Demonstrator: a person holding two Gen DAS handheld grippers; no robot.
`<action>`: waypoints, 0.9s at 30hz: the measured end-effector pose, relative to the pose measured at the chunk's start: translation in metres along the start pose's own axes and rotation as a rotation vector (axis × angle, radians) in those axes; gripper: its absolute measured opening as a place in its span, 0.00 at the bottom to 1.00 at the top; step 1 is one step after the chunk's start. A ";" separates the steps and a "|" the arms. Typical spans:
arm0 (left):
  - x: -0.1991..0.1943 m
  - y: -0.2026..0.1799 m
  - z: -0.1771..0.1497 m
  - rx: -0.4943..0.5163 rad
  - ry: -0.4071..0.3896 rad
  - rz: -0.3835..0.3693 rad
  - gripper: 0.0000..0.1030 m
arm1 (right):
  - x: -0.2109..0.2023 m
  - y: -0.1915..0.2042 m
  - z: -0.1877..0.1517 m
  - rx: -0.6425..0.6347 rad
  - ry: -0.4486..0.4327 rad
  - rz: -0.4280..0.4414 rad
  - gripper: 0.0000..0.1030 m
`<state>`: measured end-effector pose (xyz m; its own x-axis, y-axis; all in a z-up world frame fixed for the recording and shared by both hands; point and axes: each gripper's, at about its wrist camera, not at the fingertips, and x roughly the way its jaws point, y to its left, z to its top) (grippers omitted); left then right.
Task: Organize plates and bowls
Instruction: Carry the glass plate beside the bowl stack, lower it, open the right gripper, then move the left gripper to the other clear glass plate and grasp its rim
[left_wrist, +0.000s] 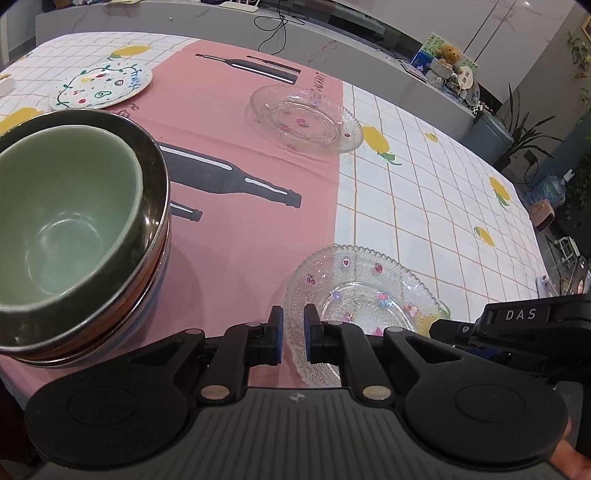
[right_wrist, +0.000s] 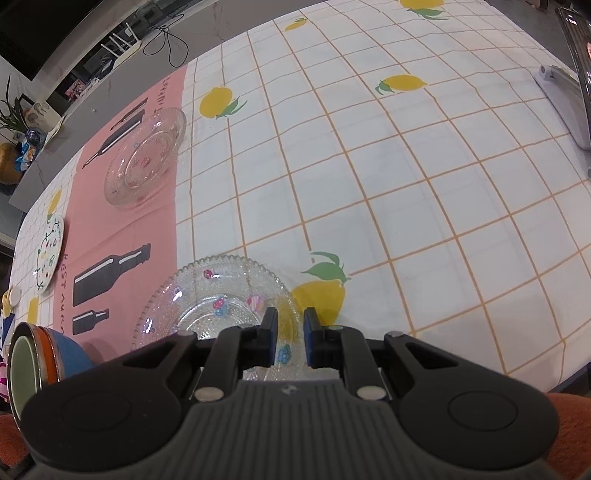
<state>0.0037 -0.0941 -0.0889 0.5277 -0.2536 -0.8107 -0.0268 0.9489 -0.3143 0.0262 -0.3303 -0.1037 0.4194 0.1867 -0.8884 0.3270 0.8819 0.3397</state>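
Jaws shut beside beaded glass plate (left_wrist: 354, 291)

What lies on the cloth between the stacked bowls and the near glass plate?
Only pink cloth with printed bottles lies between the stacked bowls and the near glass plate; the left wrist view shows it.

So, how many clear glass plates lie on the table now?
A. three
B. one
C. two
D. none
C: two show in the left wrist view, the near glass plate just ahead of the grippers and the far glass plate on the pink cloth; the third plate is the white painted plate, not glass.
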 end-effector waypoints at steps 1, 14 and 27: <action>0.001 0.000 -0.001 0.004 0.000 0.003 0.12 | 0.000 0.001 0.000 -0.004 0.001 -0.003 0.13; 0.006 0.001 -0.001 0.022 0.037 0.011 0.15 | 0.003 0.001 -0.001 0.015 -0.001 -0.003 0.25; -0.030 -0.013 0.027 0.059 -0.019 -0.053 0.32 | -0.012 0.014 0.006 -0.048 -0.163 -0.069 0.45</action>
<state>0.0113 -0.0931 -0.0467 0.5433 -0.3010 -0.7837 0.0513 0.9437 -0.3269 0.0307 -0.3225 -0.0862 0.5302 0.0563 -0.8460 0.3204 0.9105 0.2613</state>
